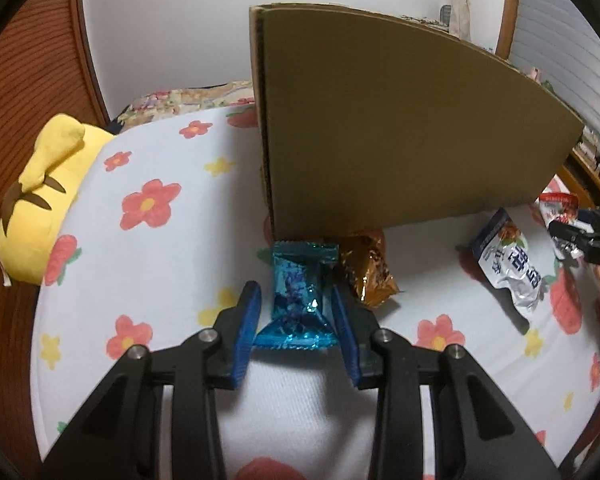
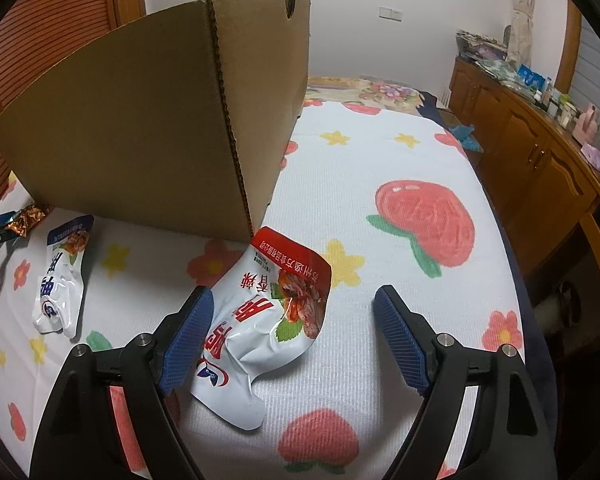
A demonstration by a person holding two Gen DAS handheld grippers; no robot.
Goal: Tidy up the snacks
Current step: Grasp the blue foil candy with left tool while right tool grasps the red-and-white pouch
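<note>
On the far left I see a yellow plush toy (image 1: 40,208) lying at the edge of the bed sheet (image 1: 148,264), which is white with red and yellow flowers. My left gripper (image 1: 296,300) is low over the sheet, and its two blue fingers (image 1: 249,320) stand on both sides of a blue candy wrapper (image 1: 298,300). The right finger touches the wrapper, but on the left side a thin gap shows, so I cannot tell if the candy is really gripped. Just to the right of it, touching, lies a gold candy wrapper (image 1: 370,272). Both candies are at the foot of a cardboard box (image 1: 400,128), which stands upright on the sheet.

Further right, in front of the box, lies a white pouch with blue print (image 2: 62,276). Then comes a white pouch with red print (image 2: 268,320), its top edge near the box corner. My right gripper (image 2: 294,328) is released, fingers wide apart; the left finger touches this pouch and the right finger is well apart from it. At the far right a wooden cabinet (image 2: 532,160) runs along the bed.
</note>
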